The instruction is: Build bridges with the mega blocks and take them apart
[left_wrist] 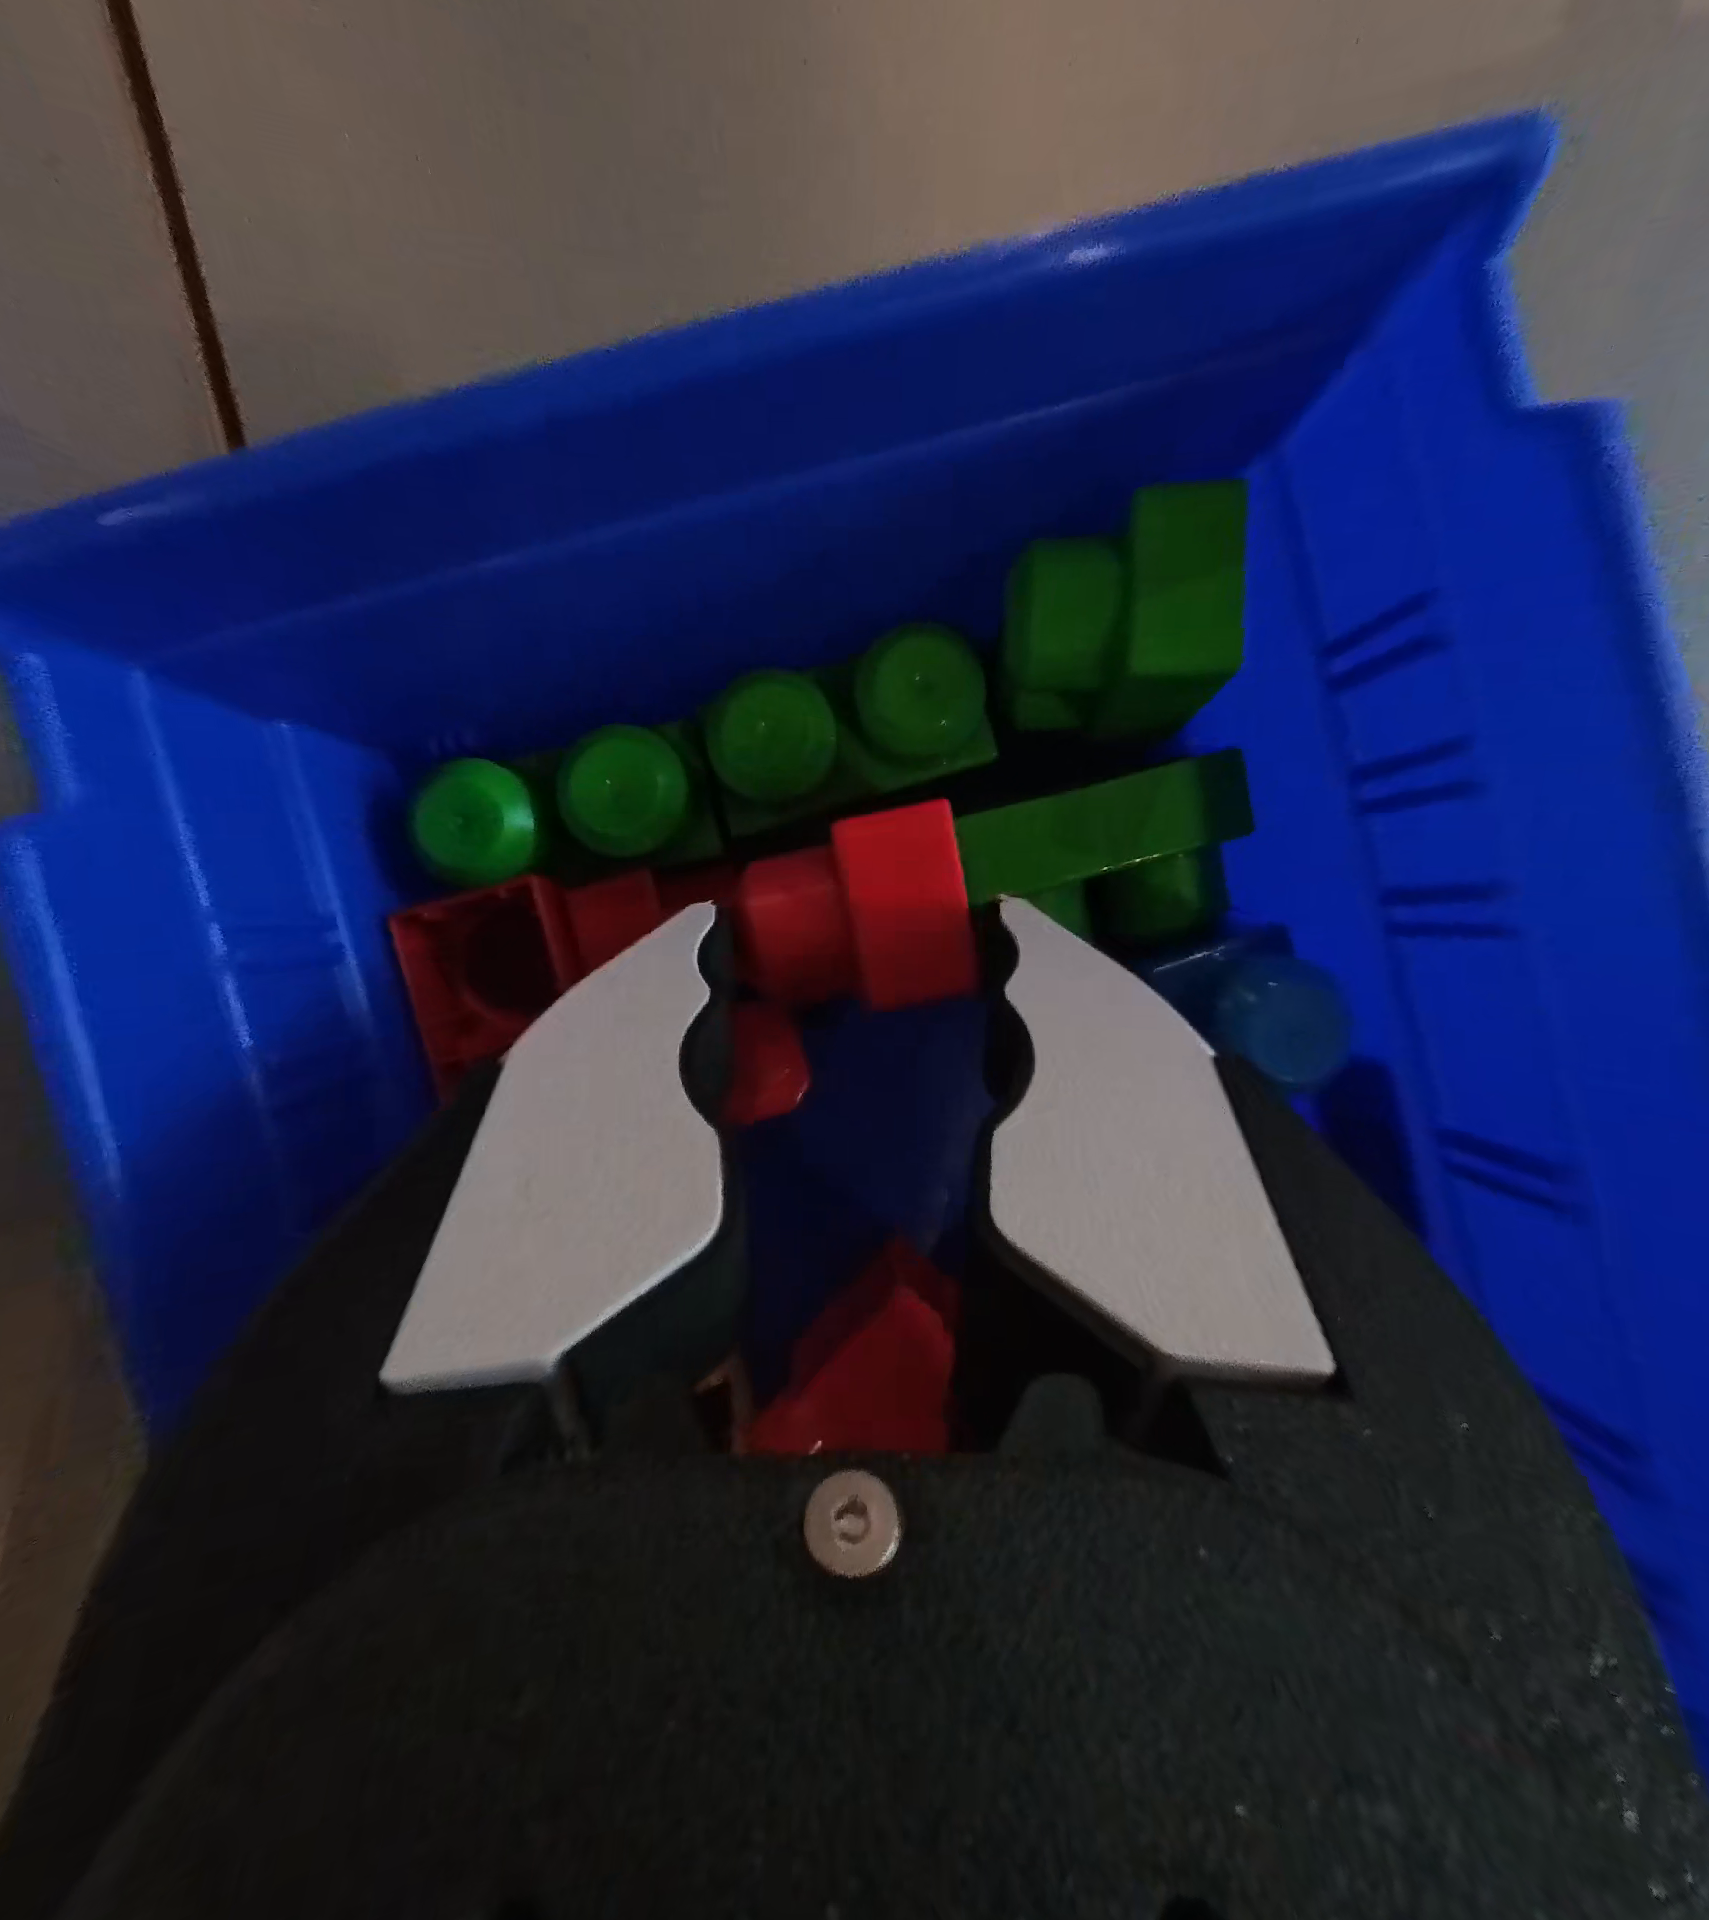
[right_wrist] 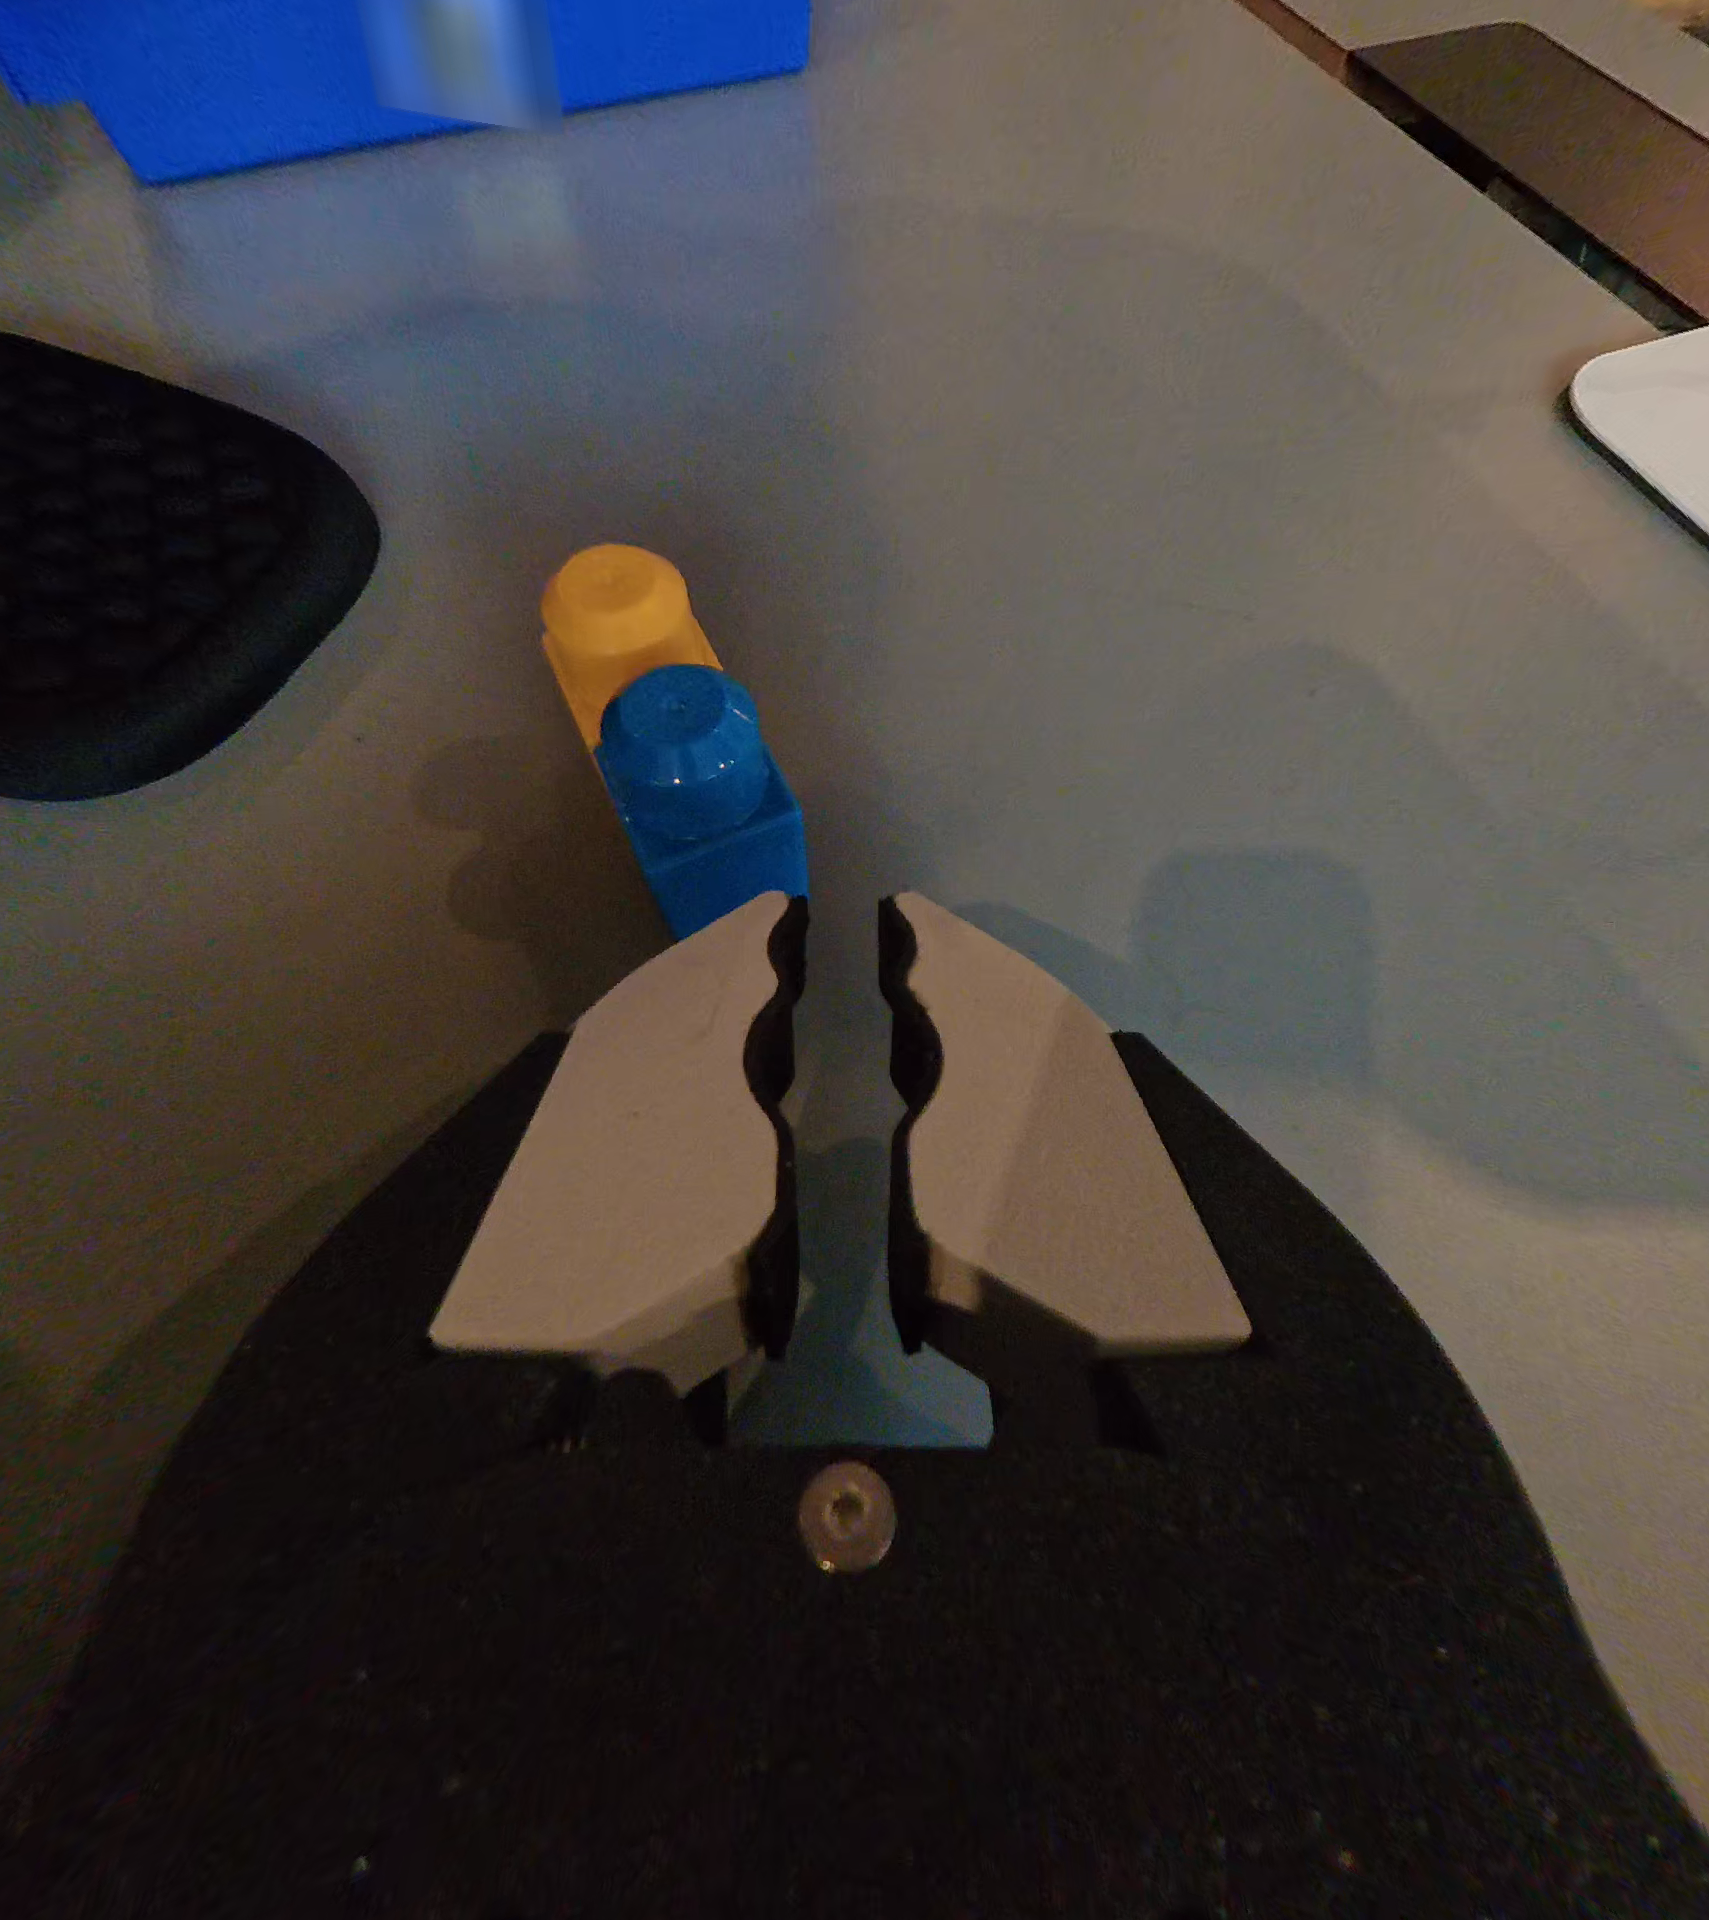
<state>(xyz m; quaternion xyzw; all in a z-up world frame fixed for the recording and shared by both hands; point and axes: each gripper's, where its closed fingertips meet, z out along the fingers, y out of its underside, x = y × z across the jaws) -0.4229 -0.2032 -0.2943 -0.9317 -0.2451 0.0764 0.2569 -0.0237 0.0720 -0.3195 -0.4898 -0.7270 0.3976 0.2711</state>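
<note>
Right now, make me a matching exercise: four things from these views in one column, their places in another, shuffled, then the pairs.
Things:
1. red block
2. yellow block
3. row of green blocks
4. black mat

Places:
A. against the bin's far wall
B. just beyond the open left tongs' tips
C. behind the blue block on the table
D. left part of the table in the right wrist view

Pairs: 1-B, 2-C, 3-A, 4-D

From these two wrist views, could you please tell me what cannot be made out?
- Left wrist view: the bin floor near the camera and the red pieces lying there, hidden by the left gripper.
- Left wrist view: whether the jaws touch the red block; motion blur.
- Right wrist view: the blue block's base, covered by the right gripper.
- Right wrist view: the black pad, cut off at the left edge.
</note>
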